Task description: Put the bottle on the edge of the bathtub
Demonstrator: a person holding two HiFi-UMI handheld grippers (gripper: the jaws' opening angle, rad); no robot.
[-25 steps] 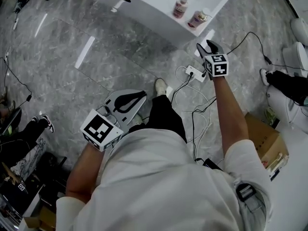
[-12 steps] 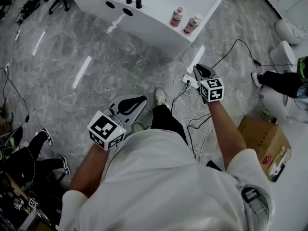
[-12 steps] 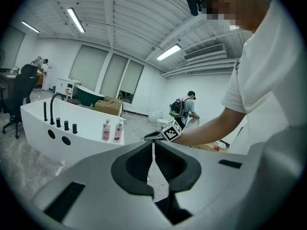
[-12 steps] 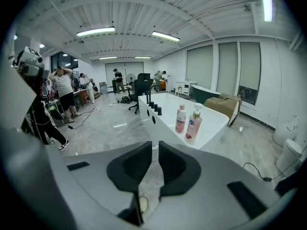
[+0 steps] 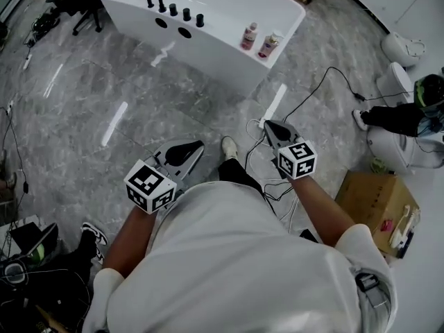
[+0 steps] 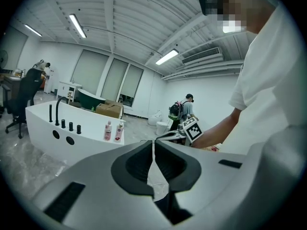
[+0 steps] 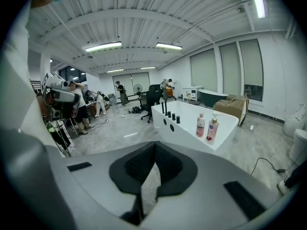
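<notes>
Two bottles, a pink one (image 5: 248,36) and a pump one (image 5: 268,45), stand upright side by side on the near corner edge of the white bathtub (image 5: 208,44). Both grippers hang close to my body, well short of the tub. In the head view my left gripper (image 5: 197,145) and my right gripper (image 5: 268,125) both point toward the tub. The left gripper view shows its jaws (image 6: 153,143) shut with nothing between them, the bottles (image 6: 113,131) far ahead. My right gripper (image 7: 154,145) is likewise shut and empty, with the bottles (image 7: 206,126) beyond it.
Black faucet and knobs (image 5: 172,7) sit on the tub's far end. Cables and a power strip (image 5: 272,127) lie on the grey floor by my feet. A cardboard box (image 5: 374,200) is at right, a white toilet (image 5: 399,48) beyond. People stand around the room.
The right gripper has drawn back from the tub toward my body and its jaws have closed empty. The tub and bottles now lie farther off. The left gripper stayed shut.
</notes>
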